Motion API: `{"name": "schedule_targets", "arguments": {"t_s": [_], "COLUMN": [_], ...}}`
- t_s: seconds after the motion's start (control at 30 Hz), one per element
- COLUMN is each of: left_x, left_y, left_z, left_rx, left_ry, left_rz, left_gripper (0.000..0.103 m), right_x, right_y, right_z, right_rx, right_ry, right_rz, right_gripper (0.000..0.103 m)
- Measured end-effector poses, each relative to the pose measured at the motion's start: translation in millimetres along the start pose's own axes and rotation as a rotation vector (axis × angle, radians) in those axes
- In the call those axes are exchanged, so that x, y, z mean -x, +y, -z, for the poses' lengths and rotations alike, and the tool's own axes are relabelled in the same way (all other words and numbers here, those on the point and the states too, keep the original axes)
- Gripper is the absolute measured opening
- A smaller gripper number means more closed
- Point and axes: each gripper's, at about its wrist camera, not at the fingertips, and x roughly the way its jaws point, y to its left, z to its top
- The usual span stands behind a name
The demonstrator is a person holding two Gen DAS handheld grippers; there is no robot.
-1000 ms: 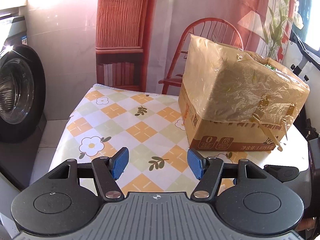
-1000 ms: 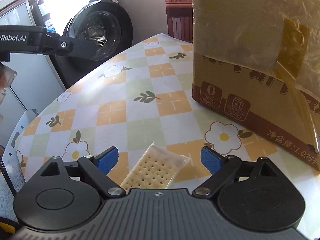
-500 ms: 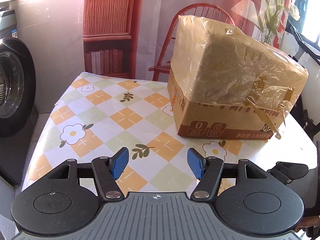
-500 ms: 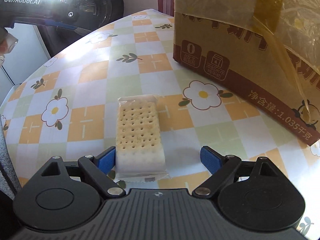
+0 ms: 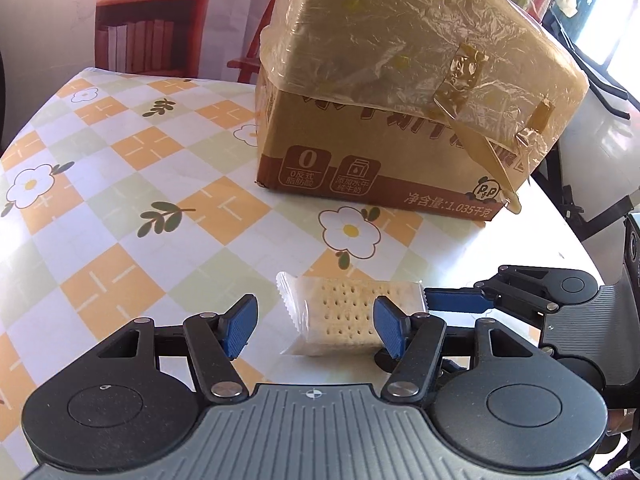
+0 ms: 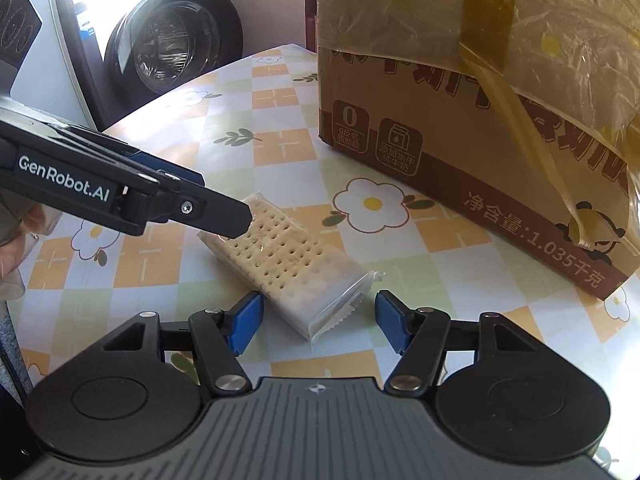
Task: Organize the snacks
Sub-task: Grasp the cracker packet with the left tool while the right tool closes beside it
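Observation:
A clear-wrapped cracker packet [image 5: 340, 316] [image 6: 288, 256] lies flat on the flowered tablecloth [image 5: 120, 240], in front of a cardboard box [image 5: 400, 100] [image 6: 480, 100] wrapped in plastic film. My left gripper [image 5: 316, 326] is open around one end of the packet, which lies nearer its right pad, with a gap at the left pad. From the side, the left gripper [image 6: 224, 212] overlaps the packet's far end. My right gripper [image 6: 320, 322] [image 5: 452, 302] has its jaws closing. The packet's near crimped end lies between them, and the pads are not pressing on it.
A washing machine [image 6: 172, 48] stands beyond the table's far left edge. A red chair [image 5: 248, 60] and a bookshelf backdrop [image 5: 136, 40] are behind the box. The table's rounded edge [image 5: 560, 232] runs close on the right. A hand [image 6: 12, 240] shows at the left.
My left gripper came down toward the table, so the packet now sits between its fingers. The right gripper's jaws have narrowed, and the packet now lies diagonally in its view.

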Motion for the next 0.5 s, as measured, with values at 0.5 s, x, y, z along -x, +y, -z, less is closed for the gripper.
{"name": "schedule_targets", "arguments": {"t_s": [0.5], "left_x": [-17], "left_y": [-13], "left_z": [11], "left_rx": [-0.046], "left_ry": [-0.038], "left_rz": [0.004], "left_gripper": [0.066], "right_x": [2], "right_y": [-1], "right_z": [4], "right_rx": [0.009], "right_ry": [-0.036], "right_rz": [-0.02], "right_gripper": [0.055]}}
